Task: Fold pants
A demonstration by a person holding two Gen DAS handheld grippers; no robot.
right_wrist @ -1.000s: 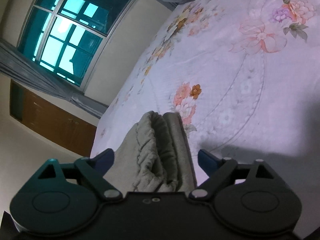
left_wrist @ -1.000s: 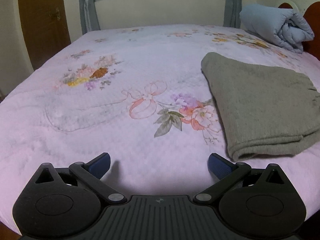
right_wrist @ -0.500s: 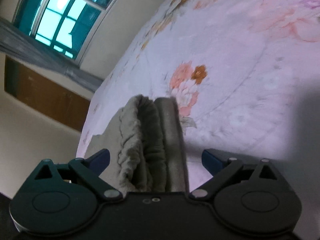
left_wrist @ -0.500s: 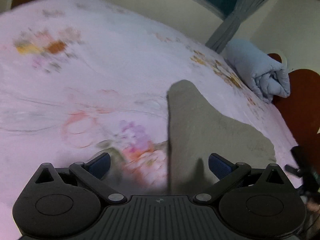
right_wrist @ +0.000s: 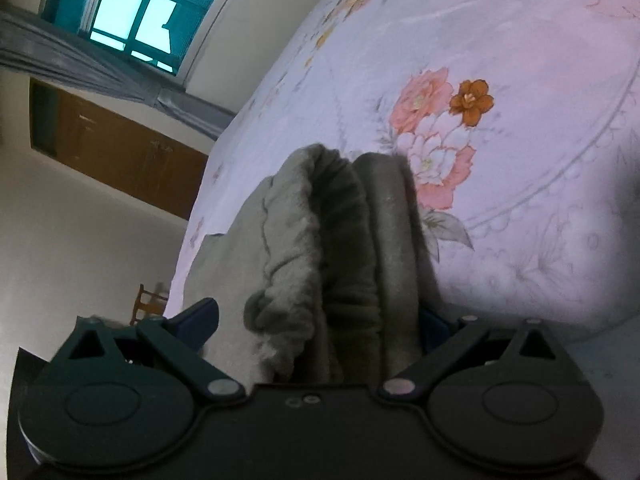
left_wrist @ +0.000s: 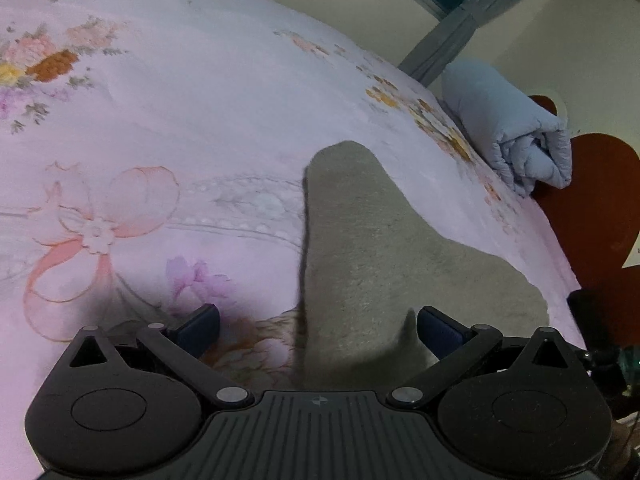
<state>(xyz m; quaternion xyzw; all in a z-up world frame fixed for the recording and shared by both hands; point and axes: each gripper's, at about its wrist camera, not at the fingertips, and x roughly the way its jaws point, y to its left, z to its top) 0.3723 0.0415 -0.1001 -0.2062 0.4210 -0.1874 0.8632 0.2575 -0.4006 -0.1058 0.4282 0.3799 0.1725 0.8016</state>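
Observation:
The grey folded pants lie on the pink floral bed sheet. My left gripper is open just above the near folded edge of the pants, with its right finger over the cloth. In the right wrist view the gathered waistband end of the pants bulges up between the wide-open fingers of my right gripper. The right pad is partly hidden behind the cloth. The jaws are not closed on it.
A rolled light-blue quilt lies at the far right by the red-brown headboard. A window with grey curtains and a wooden door stand beyond the bed. A small chair is on the floor.
My left gripper has swung right and come down close over the near edge of the pants. My right gripper has moved further onto the waistband end, which now fills more of its view.

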